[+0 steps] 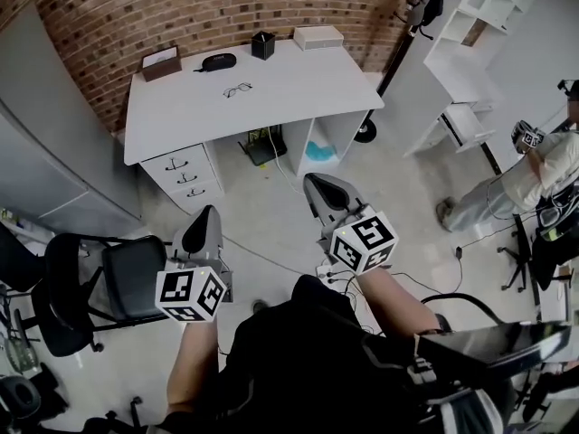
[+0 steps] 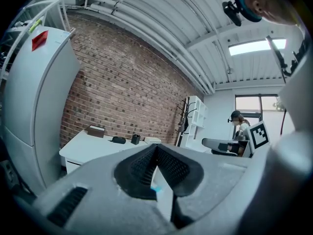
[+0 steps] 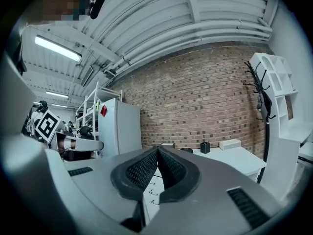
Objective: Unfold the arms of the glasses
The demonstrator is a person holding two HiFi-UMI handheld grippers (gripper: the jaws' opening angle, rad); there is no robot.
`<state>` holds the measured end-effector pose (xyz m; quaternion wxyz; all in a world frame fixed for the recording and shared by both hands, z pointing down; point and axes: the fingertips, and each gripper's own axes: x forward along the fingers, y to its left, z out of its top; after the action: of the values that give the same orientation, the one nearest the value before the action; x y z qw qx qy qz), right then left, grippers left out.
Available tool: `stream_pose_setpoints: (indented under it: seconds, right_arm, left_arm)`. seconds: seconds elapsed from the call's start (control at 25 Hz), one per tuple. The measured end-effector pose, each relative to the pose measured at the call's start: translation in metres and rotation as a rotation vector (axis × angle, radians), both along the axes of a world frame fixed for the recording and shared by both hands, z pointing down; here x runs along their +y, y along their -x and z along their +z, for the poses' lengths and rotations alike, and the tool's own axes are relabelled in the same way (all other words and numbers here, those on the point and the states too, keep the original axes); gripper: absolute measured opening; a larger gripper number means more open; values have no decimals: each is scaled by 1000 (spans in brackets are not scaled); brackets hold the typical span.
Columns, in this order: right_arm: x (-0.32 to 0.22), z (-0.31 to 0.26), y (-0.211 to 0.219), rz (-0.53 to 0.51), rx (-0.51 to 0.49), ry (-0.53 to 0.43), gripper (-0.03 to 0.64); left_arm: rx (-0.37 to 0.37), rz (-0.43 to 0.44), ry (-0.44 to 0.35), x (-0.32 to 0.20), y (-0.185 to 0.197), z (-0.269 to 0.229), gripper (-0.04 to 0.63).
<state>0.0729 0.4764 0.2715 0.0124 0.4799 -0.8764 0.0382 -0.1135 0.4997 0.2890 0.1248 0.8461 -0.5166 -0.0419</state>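
Note:
The glasses (image 1: 237, 89) lie folded on the white desk (image 1: 298, 89) in the head view, thin dark frames near the desk's middle. Both grippers are held over the floor, well short of the desk, and point level toward it. My left gripper (image 1: 206, 213) is shut and holds nothing; in the left gripper view its gripper (image 2: 156, 149) shows the pads meeting at the tips. My right gripper (image 1: 313, 182) is likewise shut and empty, pads together in its own view (image 3: 157, 151). Neither gripper view shows the glasses.
On the desk stand a black case (image 1: 218, 61), a black pen holder (image 1: 263, 44), a white box (image 1: 318, 37) and a brown box (image 1: 161, 63). Drawers (image 1: 185, 177) sit under its left side. A black chair (image 1: 122, 278) is at left, white shelves (image 1: 470, 25) and a person (image 1: 534, 174) at right.

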Motion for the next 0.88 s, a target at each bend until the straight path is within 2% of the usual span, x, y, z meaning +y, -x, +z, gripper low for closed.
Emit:
stream_pose_setpoints:
  seconds: [0.32,0.56,0.72,0.88]
  right_arm:
    - [-28,8,10,-26,0,15,6]
    - [-94,13,-1,-42,-19,16,6]
    - [-148,11,-18,-49,-33,23,6]
    - [-195,16,-34,-59,-52,55,6]
  left_arm:
    - [7,7,25,-28,3,14,8]
    - [6,-23,48,-91,-8,21,8]
    - [-24,-20,48,-144,-25,14,8]
    - [-25,-35,67,-190,-38,16,8]
